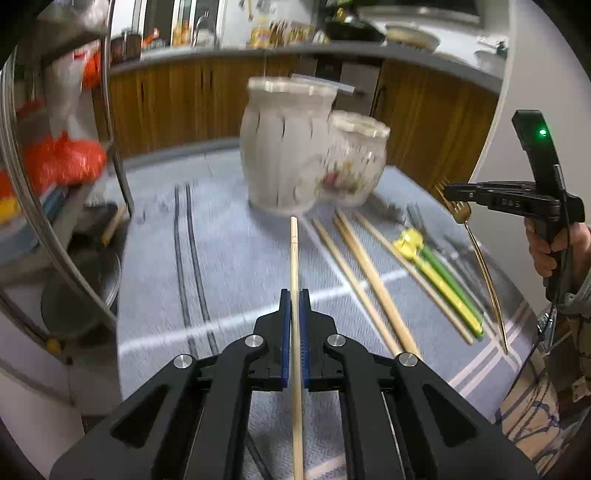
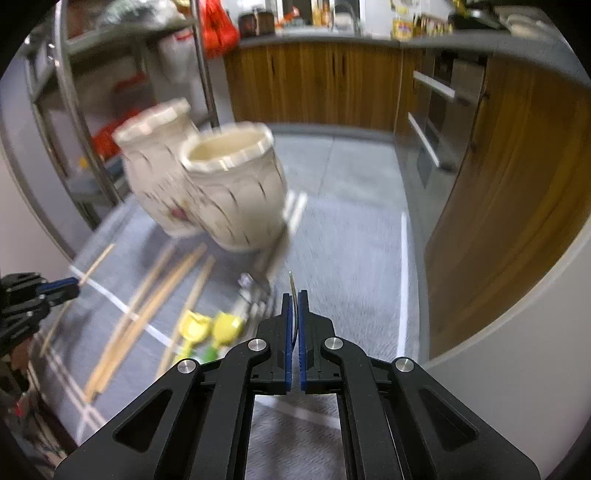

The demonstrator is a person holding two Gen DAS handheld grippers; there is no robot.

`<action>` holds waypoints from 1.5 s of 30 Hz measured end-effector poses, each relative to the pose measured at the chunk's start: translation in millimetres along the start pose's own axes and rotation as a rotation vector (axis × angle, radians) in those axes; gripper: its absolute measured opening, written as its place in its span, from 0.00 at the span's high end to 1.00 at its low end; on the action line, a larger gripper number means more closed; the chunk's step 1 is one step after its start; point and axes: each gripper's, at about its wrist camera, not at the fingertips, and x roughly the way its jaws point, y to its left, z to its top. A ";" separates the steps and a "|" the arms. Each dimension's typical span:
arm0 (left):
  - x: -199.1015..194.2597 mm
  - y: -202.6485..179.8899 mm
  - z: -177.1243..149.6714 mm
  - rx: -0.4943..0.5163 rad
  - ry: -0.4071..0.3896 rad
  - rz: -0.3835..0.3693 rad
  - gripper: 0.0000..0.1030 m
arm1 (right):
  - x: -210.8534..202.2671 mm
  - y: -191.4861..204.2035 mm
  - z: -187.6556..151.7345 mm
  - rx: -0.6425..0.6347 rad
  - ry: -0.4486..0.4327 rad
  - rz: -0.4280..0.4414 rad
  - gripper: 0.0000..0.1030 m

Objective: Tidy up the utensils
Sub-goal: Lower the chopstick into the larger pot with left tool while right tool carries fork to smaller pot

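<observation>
Left gripper (image 1: 294, 295) is clamped on chopstick (image 1: 294, 254) | right gripper (image 2: 294, 297) is clamped on fork (image 1: 480, 254) | jars (image 1: 286, 147) are set ahead | cloth (image 1: 229, 236) between is bare

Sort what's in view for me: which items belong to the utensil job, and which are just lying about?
Job items:
left gripper shut on a chopstick
right gripper shut on a gold fork
two ceramic jars
loose chopsticks
yellow-green utensils

Lying about:
orange bags on the metal rack
bottles on the counter
</observation>
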 end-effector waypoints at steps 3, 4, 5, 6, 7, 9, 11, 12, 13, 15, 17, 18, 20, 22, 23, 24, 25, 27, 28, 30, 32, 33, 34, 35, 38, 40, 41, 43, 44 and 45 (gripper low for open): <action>-12.2 4.3 4.6 -0.006 -0.083 -0.018 0.96 | -30.2 10.5 1.7 -0.025 -0.092 -0.013 0.97; -16.3 5.7 5.7 -0.009 -0.110 -0.026 0.96 | -39.6 14.6 2.1 -0.036 -0.123 -0.019 0.97; -19.6 7.2 7.0 -0.009 -0.134 -0.030 0.96 | -51.9 19.7 1.8 -0.046 -0.167 -0.026 0.97; -24.0 8.3 7.9 -0.005 -0.165 -0.033 0.96 | -58.7 23.0 2.0 -0.051 -0.192 -0.033 0.97; -28.7 9.4 8.7 -0.003 -0.196 -0.038 0.96 | -67.1 26.9 2.4 -0.058 -0.224 -0.043 0.97; -35.4 10.0 12.9 -0.007 -0.239 -0.052 0.96 | -80.0 32.7 6.1 -0.070 -0.275 -0.060 0.97; -43.2 11.4 20.0 -0.005 -0.293 -0.067 0.96 | -88.3 37.8 12.0 -0.085 -0.316 -0.081 0.97; -46.6 11.9 25.1 0.000 -0.318 -0.069 0.96 | -93.8 41.8 16.9 -0.098 -0.347 -0.097 0.97; -49.8 12.4 34.0 0.003 -0.348 -0.076 0.96 | -98.5 45.4 22.8 -0.108 -0.380 -0.111 0.97; -53.9 12.7 47.3 0.003 -0.384 -0.091 0.96 | -104.0 50.1 34.4 -0.118 -0.429 -0.129 0.97; -55.4 12.3 63.7 0.007 -0.427 -0.101 0.96 | -106.3 53.4 45.9 -0.119 -0.457 -0.131 0.97; -55.0 12.4 74.3 0.009 -0.454 -0.101 0.96 | -106.7 54.9 53.8 -0.116 -0.475 -0.138 0.97; -52.7 15.3 92.1 0.000 -0.488 -0.120 0.96 | -106.1 55.4 68.5 -0.105 -0.507 -0.153 0.97; -47.0 17.4 114.8 -0.013 -0.522 -0.138 0.96 | -105.5 56.1 80.6 -0.087 -0.527 -0.165 0.97; -44.7 17.8 122.7 -0.014 -0.532 -0.141 0.96 | -105.0 54.7 88.0 -0.075 -0.536 -0.165 0.97; -38.9 17.8 135.1 -0.013 -0.544 -0.136 0.96 | -104.4 53.7 93.3 -0.064 -0.542 -0.165 0.97; -33.1 18.1 146.7 -0.015 -0.554 -0.135 0.96 | -103.7 51.6 99.6 -0.051 -0.547 -0.164 0.97; -23.2 19.8 165.0 -0.028 -0.565 -0.134 0.96 | -101.9 45.7 115.1 -0.019 -0.560 -0.184 0.97; -14.6 21.2 177.4 -0.040 -0.568 -0.134 0.96 | -100.8 44.3 119.4 -0.009 -0.565 -0.197 0.97; -1.6 23.4 191.0 -0.054 -0.567 -0.129 0.96 | -96.7 38.8 129.6 0.026 -0.579 -0.226 0.97; 17.2 28.3 203.6 -0.093 -0.549 -0.140 0.96 | -93.1 32.4 135.6 0.058 -0.588 -0.254 0.97; 26.9 31.2 207.3 -0.117 -0.539 -0.143 0.96 | -91.1 29.2 138.6 0.074 -0.594 -0.261 0.97; 36.4 35.5 210.2 -0.148 -0.530 -0.156 0.96 | -88.5 27.0 141.1 0.088 -0.596 -0.264 0.97; 42.1 37.0 209.5 -0.165 -0.525 -0.160 0.96 | -87.3 26.3 141.3 0.092 -0.600 -0.269 0.97; 58.2 43.2 210.8 -0.202 -0.522 -0.126 0.96 | -79.3 27.4 143.2 0.081 -0.609 -0.305 0.97; 64.4 43.3 210.1 -0.199 -0.527 -0.099 0.96 | -69.6 29.9 141.6 0.062 -0.599 -0.327 0.97; 67.2 43.2 208.8 -0.191 -0.527 -0.087 0.96 | -63.8 31.3 140.2 0.050 -0.592 -0.339 0.97; 71.3 41.7 205.9 -0.169 -0.518 -0.071 0.96 | -53.9 34.0 137.8 0.031 -0.574 -0.346 0.97; 71.8 41.5 203.2 -0.160 -0.519 -0.067 0.96 | -46.3 34.6 135.9 0.020 -0.557 -0.346 0.97; 70.7 40.3 199.9 -0.145 -0.519 -0.066 0.96 | -41.6 35.2 133.2 0.013 -0.544 -0.343 0.97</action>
